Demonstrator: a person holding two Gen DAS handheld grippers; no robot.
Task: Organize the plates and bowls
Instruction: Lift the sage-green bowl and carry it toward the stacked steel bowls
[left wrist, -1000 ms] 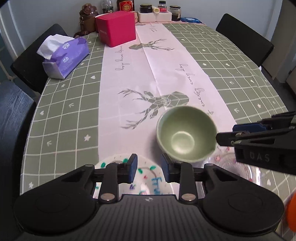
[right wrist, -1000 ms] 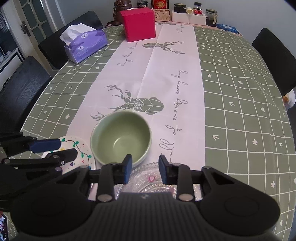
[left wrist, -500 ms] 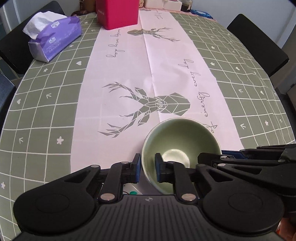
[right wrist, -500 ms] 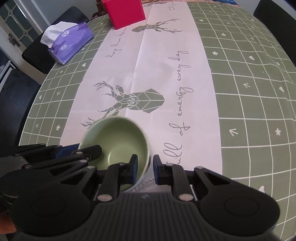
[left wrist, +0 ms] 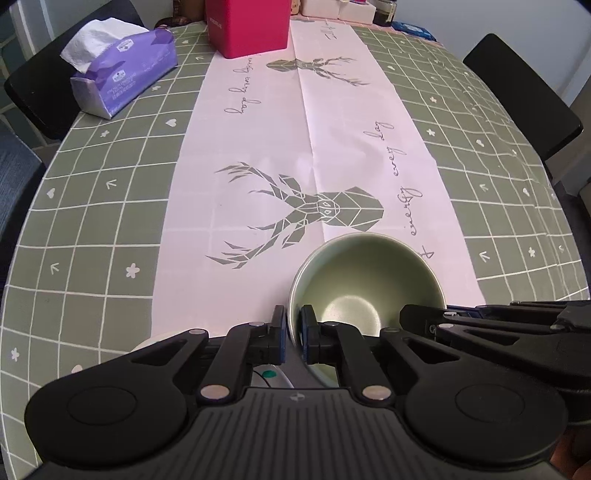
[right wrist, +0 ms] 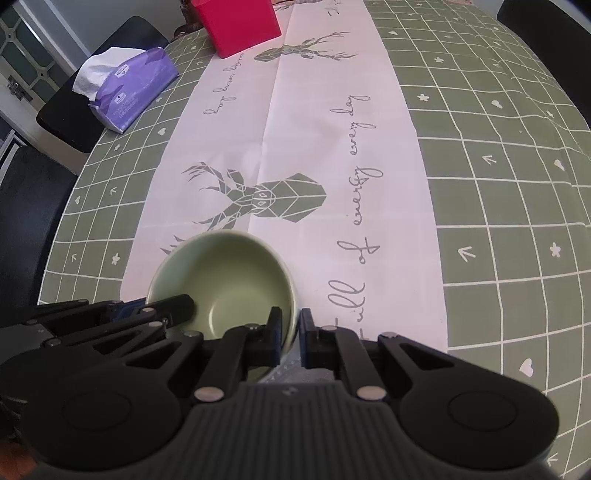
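Presently we hold 1 green bowl (left wrist: 364,280) between both tools, tilted, just above the near end of the tabletop (left wrist: 92,221). Left tool (left wrist: 293,330): its 2 fingers pinched narrow on the bowl's left rim, 1 finger inside the bowl, 1 outside. Right tool (right wrist: 291,330): likewise clamped narrow on the bowl's right rim, inner finger within the bowl, outer finger against its outer wall. In the left wrist view the right tool reaches in from the right edge; in the right wrist view the left tool comes in from the lower left.

Under the left tool we see the white rim of a plate (left wrist: 155,338) with a green mark. Under the right tool, a patch of clear patterned glass (right wrist: 295,373), mostly hidden.

Further off on the tabletop: a white runner with a deer print (left wrist: 314,210), a purple tissue pack (left wrist: 125,74) at far left, a red box (left wrist: 247,26) at the far end.
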